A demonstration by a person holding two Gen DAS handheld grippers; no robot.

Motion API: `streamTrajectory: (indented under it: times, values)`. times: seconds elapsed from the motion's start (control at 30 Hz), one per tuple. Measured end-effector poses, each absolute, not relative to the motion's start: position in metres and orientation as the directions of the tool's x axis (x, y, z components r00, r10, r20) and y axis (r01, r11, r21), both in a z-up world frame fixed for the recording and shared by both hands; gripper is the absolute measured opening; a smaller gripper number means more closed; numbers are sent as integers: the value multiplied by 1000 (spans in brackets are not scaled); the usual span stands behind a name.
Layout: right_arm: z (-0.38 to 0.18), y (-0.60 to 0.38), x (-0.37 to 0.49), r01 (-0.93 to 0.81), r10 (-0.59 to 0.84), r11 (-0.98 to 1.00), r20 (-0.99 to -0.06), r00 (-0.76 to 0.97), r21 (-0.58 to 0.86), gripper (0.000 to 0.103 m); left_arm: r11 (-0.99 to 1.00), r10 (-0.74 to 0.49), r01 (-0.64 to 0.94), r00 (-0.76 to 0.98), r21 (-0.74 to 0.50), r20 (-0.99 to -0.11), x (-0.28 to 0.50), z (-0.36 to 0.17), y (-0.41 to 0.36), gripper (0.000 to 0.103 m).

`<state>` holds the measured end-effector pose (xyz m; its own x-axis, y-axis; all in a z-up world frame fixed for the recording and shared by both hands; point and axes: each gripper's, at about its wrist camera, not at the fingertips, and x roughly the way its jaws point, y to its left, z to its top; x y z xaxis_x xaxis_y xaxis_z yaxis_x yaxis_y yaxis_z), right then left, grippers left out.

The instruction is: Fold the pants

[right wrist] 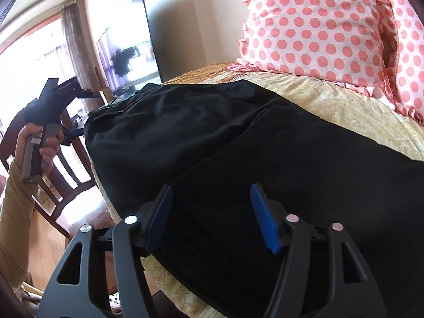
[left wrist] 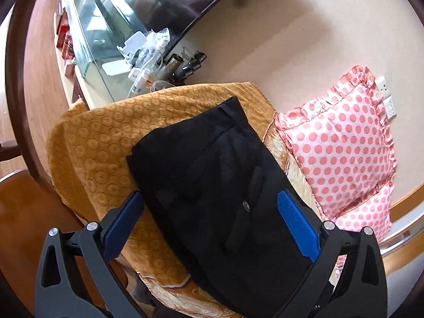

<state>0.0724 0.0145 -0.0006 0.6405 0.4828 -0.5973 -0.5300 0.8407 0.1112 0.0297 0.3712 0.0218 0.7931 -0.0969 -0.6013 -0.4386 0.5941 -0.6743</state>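
Black pants [left wrist: 212,175] lie folded on a yellow-orange bedspread [left wrist: 100,143]; a small button shows near the right finger. My left gripper [left wrist: 209,198] is open, its blue pads [left wrist: 294,220] wide apart above the near end of the pants, holding nothing. In the right wrist view the pants [right wrist: 212,137] spread across the bed. My right gripper [right wrist: 212,193] is open just above the near fold, empty. The left gripper [right wrist: 66,92] also shows there, held in a hand at the pants' far left end.
Pink polka-dot pillows [left wrist: 341,148] [right wrist: 312,26] lie at the bed's head. A glass-topped cabinet [left wrist: 100,39] with small clutter and a dark TV [right wrist: 148,42] stand beyond the bed. A wooden chair [right wrist: 66,180] stands at the left bedside.
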Motion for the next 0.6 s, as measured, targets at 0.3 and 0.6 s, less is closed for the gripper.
streamTrajectory:
  times: [0.3,0.6]
  values:
    - [-1,10,72,-535,499,835,-588,636,129,64,549,-92,-460,796,-697,-598,40,21,389,101]
    - [-2,11,71,-540,503,832,-584,637,127,64,565,-128,-406,816,-718,-563,30,16,372,82]
